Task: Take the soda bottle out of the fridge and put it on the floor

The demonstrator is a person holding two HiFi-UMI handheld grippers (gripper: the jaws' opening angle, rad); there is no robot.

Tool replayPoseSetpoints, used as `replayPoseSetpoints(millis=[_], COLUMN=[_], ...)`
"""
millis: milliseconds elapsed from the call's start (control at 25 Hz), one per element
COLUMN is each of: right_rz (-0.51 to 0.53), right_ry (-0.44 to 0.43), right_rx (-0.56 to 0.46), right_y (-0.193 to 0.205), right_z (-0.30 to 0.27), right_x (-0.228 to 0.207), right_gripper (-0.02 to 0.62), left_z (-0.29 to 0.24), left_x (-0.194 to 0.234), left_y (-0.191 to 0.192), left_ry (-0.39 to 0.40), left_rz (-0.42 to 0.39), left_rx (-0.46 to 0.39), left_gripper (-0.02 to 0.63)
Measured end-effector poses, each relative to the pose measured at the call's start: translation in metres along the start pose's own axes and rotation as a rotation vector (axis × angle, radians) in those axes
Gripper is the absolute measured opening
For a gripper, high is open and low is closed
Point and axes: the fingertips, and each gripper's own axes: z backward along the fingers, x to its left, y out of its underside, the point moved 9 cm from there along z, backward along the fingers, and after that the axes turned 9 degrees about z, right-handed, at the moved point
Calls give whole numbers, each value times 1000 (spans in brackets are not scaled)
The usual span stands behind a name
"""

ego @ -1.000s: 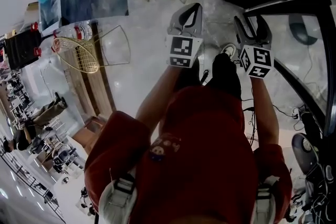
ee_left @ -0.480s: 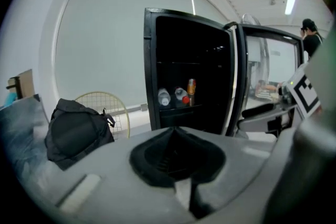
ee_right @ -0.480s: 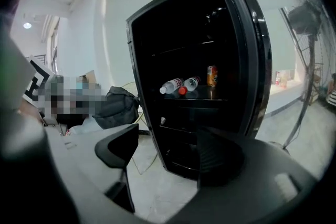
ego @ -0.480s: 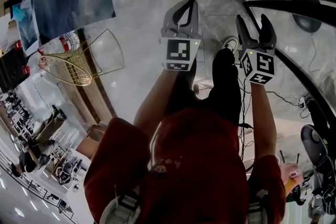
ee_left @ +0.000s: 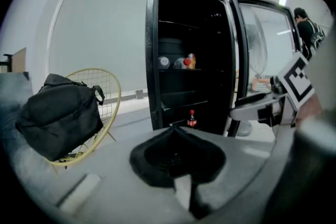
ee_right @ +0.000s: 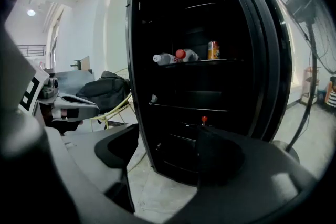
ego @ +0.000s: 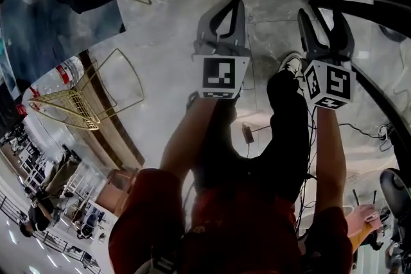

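The black fridge (ee_left: 181, 50) stands with its door (ee_left: 257, 44) swung open. A small soda bottle (ee_left: 192, 118) with a red cap and red label stands upright on a low shelf; the right gripper view shows only its cap (ee_right: 204, 119) above the right jaw. My left gripper (ee_left: 173, 131) is shut and empty, some way short of the fridge. My right gripper (ee_right: 168, 149) is open with nothing between its jaws. Both grippers, left (ego: 236, 4) and right (ego: 324, 15), are held out side by side over the floor.
On a higher shelf lie two bottles (ee_right: 176, 56) beside an orange can (ee_right: 212, 50). A black bag (ee_left: 58, 113) rests on a yellow wire chair (ee_left: 113, 92) left of the fridge. A standing fan (ee_right: 310, 13) is at the right. Cables (ego: 302, 131) lie on the floor.
Both grippers have sunk lower, and the floor scene in the head view has shifted with them. The jaws stand as before: left shut, right open.
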Motion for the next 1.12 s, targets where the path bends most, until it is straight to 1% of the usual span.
replayPoseSetpoints(millis=[200, 280, 360, 520, 600, 720, 800, 920, 1000, 1120], right_rz=[9, 17, 32, 60, 70, 91, 81, 52, 68, 91], right_ry=[48, 55, 51, 51, 56, 64, 58, 58, 62, 76], right_rx=[-39, -57, -70, -77, -91, -98, -103, -130, -145, -170], right_y=[58, 79, 99, 147, 169, 191, 201, 214, 222, 230], right_z=[-45, -62, -82, -117, -127, -142, -152, -167, -173, -179], right_x=[-13, -17, -19, -20, -22, -25, -27, -31, -30, -33], right_gripper=[330, 330, 330, 330, 330, 330, 330, 330, 330, 330], left_z=[-50, -68, -86, -126, -144, -167, -180, -199, -208, -219], left_x=[9, 10, 14, 30, 37, 39, 40, 43, 44, 37], left_y=[60, 83, 107, 159, 182, 206, 220, 239, 249, 260], left_ry=[17, 26, 28, 14, 16, 57, 83, 101, 108, 130], left_rz=[-35, -33, -9, 62, 79, 59, 35, 19, 18, -33], left_rx=[-46, -66, -77, -58, -66, -101, -112, -140, -151, -166], left_gripper=[0, 0, 0, 0, 0, 0, 0, 0, 0, 0])
